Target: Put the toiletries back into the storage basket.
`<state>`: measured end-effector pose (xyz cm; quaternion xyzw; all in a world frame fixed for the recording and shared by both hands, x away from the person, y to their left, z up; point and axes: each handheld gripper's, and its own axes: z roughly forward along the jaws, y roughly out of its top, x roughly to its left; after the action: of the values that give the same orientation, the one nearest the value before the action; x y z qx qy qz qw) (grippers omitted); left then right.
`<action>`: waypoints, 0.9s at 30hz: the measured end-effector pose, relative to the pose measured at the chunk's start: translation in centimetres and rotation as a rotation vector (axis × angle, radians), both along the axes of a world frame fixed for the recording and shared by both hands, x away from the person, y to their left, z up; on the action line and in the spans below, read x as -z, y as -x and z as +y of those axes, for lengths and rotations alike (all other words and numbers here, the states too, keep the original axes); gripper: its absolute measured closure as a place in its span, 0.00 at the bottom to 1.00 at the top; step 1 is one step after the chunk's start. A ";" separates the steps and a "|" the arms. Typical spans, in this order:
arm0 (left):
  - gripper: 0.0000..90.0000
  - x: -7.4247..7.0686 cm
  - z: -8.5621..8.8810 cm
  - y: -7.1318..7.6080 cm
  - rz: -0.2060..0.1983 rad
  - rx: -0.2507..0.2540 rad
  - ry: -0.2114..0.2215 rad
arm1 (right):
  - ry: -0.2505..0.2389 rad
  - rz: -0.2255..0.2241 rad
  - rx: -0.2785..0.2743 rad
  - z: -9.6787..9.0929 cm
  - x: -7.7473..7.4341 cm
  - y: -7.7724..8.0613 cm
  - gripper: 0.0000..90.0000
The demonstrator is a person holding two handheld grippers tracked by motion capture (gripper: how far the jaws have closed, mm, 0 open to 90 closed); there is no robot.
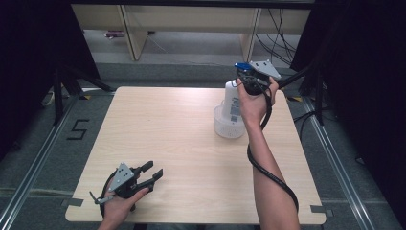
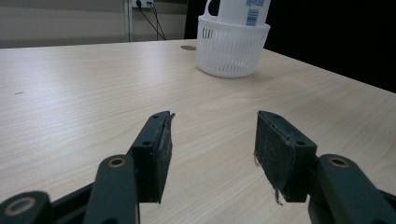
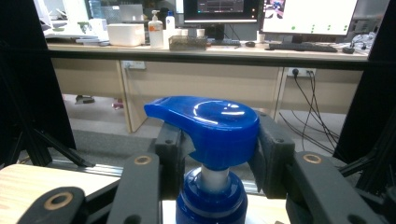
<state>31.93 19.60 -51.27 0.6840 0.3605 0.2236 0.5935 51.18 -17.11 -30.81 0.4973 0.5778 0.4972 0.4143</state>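
Note:
A white pump bottle [image 1: 233, 100] with a blue pump head [image 3: 210, 126] stands upright in a small white slotted basket [image 1: 228, 125] at the table's far right. My right gripper [image 1: 247, 75] is shut on the blue pump head, one black jaw on each side of it. The same basket [image 2: 231, 46] appears far ahead in the left gripper view, with the bottle [image 2: 243, 11] rising out of it. My left gripper [image 1: 152, 173] rests low at the near left of the table, open, with bare wood between its pads [image 2: 163, 149].
The light wooden table [image 1: 163, 129] is square, with dark floor and metal rails around it. Black stands and curtains flank both sides. A desk with monitors [image 3: 261, 11], bottles and boxes stands behind the table's far edge.

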 end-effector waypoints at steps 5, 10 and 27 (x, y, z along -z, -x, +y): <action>0.51 0.0 0.0 0.0 0.001 0.000 0.000 | 0.008 0.009 -0.006 0.0 0.6 -0.1 0.67; 0.51 0.0 -0.1 0.0 0.003 0.001 0.002 | 0.013 0.020 -0.010 0.0 1.3 -0.1 0.67; 0.51 0.1 -0.1 0.0 0.003 0.001 0.001 | 0.030 0.044 -0.013 0.1 2.8 -0.1 0.67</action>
<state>31.91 19.49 -51.33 0.6842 0.3612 0.2223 0.5933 51.31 -16.96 -33.61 0.4980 0.5975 0.4801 0.4057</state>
